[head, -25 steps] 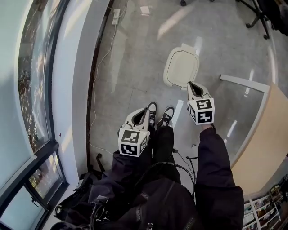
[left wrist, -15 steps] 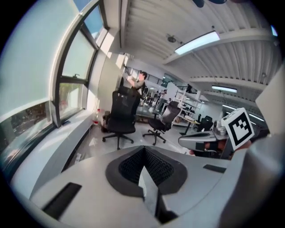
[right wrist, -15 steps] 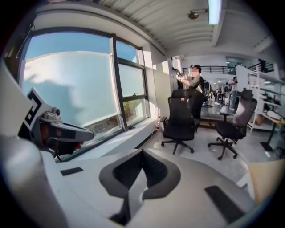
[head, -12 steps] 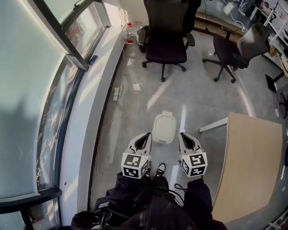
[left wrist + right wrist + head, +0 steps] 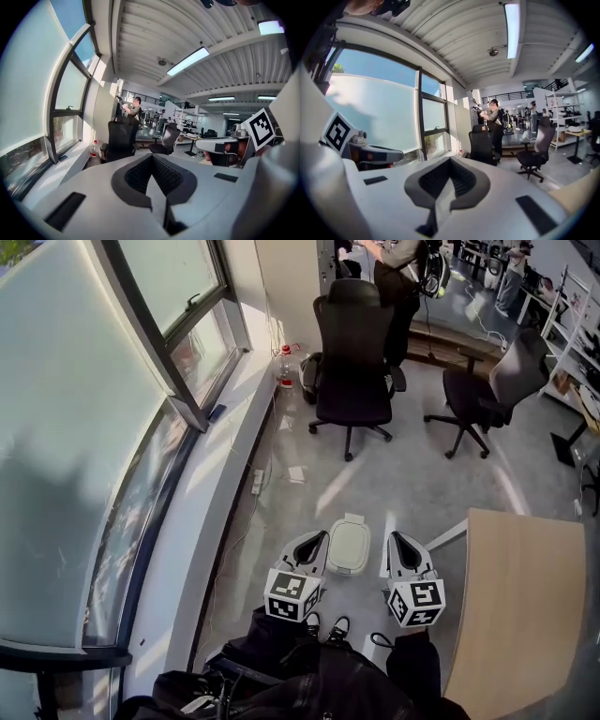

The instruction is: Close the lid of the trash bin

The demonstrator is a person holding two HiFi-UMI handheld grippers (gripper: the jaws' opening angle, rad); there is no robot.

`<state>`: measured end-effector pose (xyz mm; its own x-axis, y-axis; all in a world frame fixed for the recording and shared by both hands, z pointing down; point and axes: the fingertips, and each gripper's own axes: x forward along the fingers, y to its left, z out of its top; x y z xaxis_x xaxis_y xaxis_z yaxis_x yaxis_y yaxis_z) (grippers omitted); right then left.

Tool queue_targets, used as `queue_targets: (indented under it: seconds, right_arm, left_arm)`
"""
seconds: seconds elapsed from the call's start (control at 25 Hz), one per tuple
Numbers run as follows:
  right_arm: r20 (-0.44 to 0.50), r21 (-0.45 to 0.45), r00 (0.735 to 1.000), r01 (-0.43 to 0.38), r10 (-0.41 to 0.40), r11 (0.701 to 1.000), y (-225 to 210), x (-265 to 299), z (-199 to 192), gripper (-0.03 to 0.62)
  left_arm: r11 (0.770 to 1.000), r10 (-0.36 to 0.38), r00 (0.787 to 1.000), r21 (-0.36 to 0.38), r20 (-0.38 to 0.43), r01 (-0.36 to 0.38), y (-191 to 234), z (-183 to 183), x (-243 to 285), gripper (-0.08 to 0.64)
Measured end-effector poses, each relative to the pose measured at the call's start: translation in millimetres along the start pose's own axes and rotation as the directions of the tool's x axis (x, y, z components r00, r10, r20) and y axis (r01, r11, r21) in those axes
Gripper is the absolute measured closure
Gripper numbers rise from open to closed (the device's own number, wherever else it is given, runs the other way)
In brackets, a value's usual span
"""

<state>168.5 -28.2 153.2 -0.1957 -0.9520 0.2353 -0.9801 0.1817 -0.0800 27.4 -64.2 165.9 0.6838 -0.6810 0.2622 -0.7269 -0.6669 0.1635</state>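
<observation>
The white trash bin (image 5: pixel 348 547) stands on the grey floor just ahead of my feet, its lid lying flat and shut on top. My left gripper (image 5: pixel 315 540) hovers at its left side and my right gripper (image 5: pixel 399 542) at its right, both above it and apart from it. Each has its jaws shut with nothing between them. In the left gripper view the left gripper (image 5: pixel 151 159) points level into the office, and the right gripper (image 5: pixel 450 161) does the same in its own view. The bin does not show in either gripper view.
A wooden desk (image 5: pixel 525 606) fills the right side. Two black office chairs (image 5: pixel 353 343) (image 5: pixel 487 390) stand further ahead, with a person (image 5: pixel 398 263) behind them. A window sill (image 5: pixel 202 484) runs along the left, with a bottle (image 5: pixel 285 365) and a power strip (image 5: pixel 256 481) on the floor.
The head view has swung up from the floor to take in the room. Both grippers have come level and now flank the bin; the right one was at the lid's near edge.
</observation>
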Motion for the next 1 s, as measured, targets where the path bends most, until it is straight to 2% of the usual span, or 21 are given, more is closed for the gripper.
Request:
queue_targets:
  seconds: [0.16, 0.56, 0.8, 1.0]
  right_arm:
    - [0.052, -0.006, 0.999, -0.001, 0.001, 1.0, 1, -5, 27, 0.588]
    - [0.155, -0.126, 0.988, 0.005, 0.015, 0.992, 8, -16, 87, 0.588]
    - [0.207, -0.132, 0.978, 0.003, 0.024, 0.991, 7, -23, 97, 0.588]
    - [0.257, -0.129, 0.966, 0.014, 0.019, 0.991, 10, -24, 111, 0.588]
  left_arm:
    - [1.0, -0.008, 0.999, 0.03, 0.039, 0.007, -5, 26, -5, 0.558]
    - [0.997, -0.008, 0.989, 0.076, 0.145, -0.003, -4, 83, -7, 0.558]
    - [0.992, -0.056, 0.982, 0.119, 0.18, 0.034, -27, 94, -1, 0.558]
    - [0.991, -0.063, 0.977, 0.126, 0.203, 0.038, -32, 102, 2, 0.558]
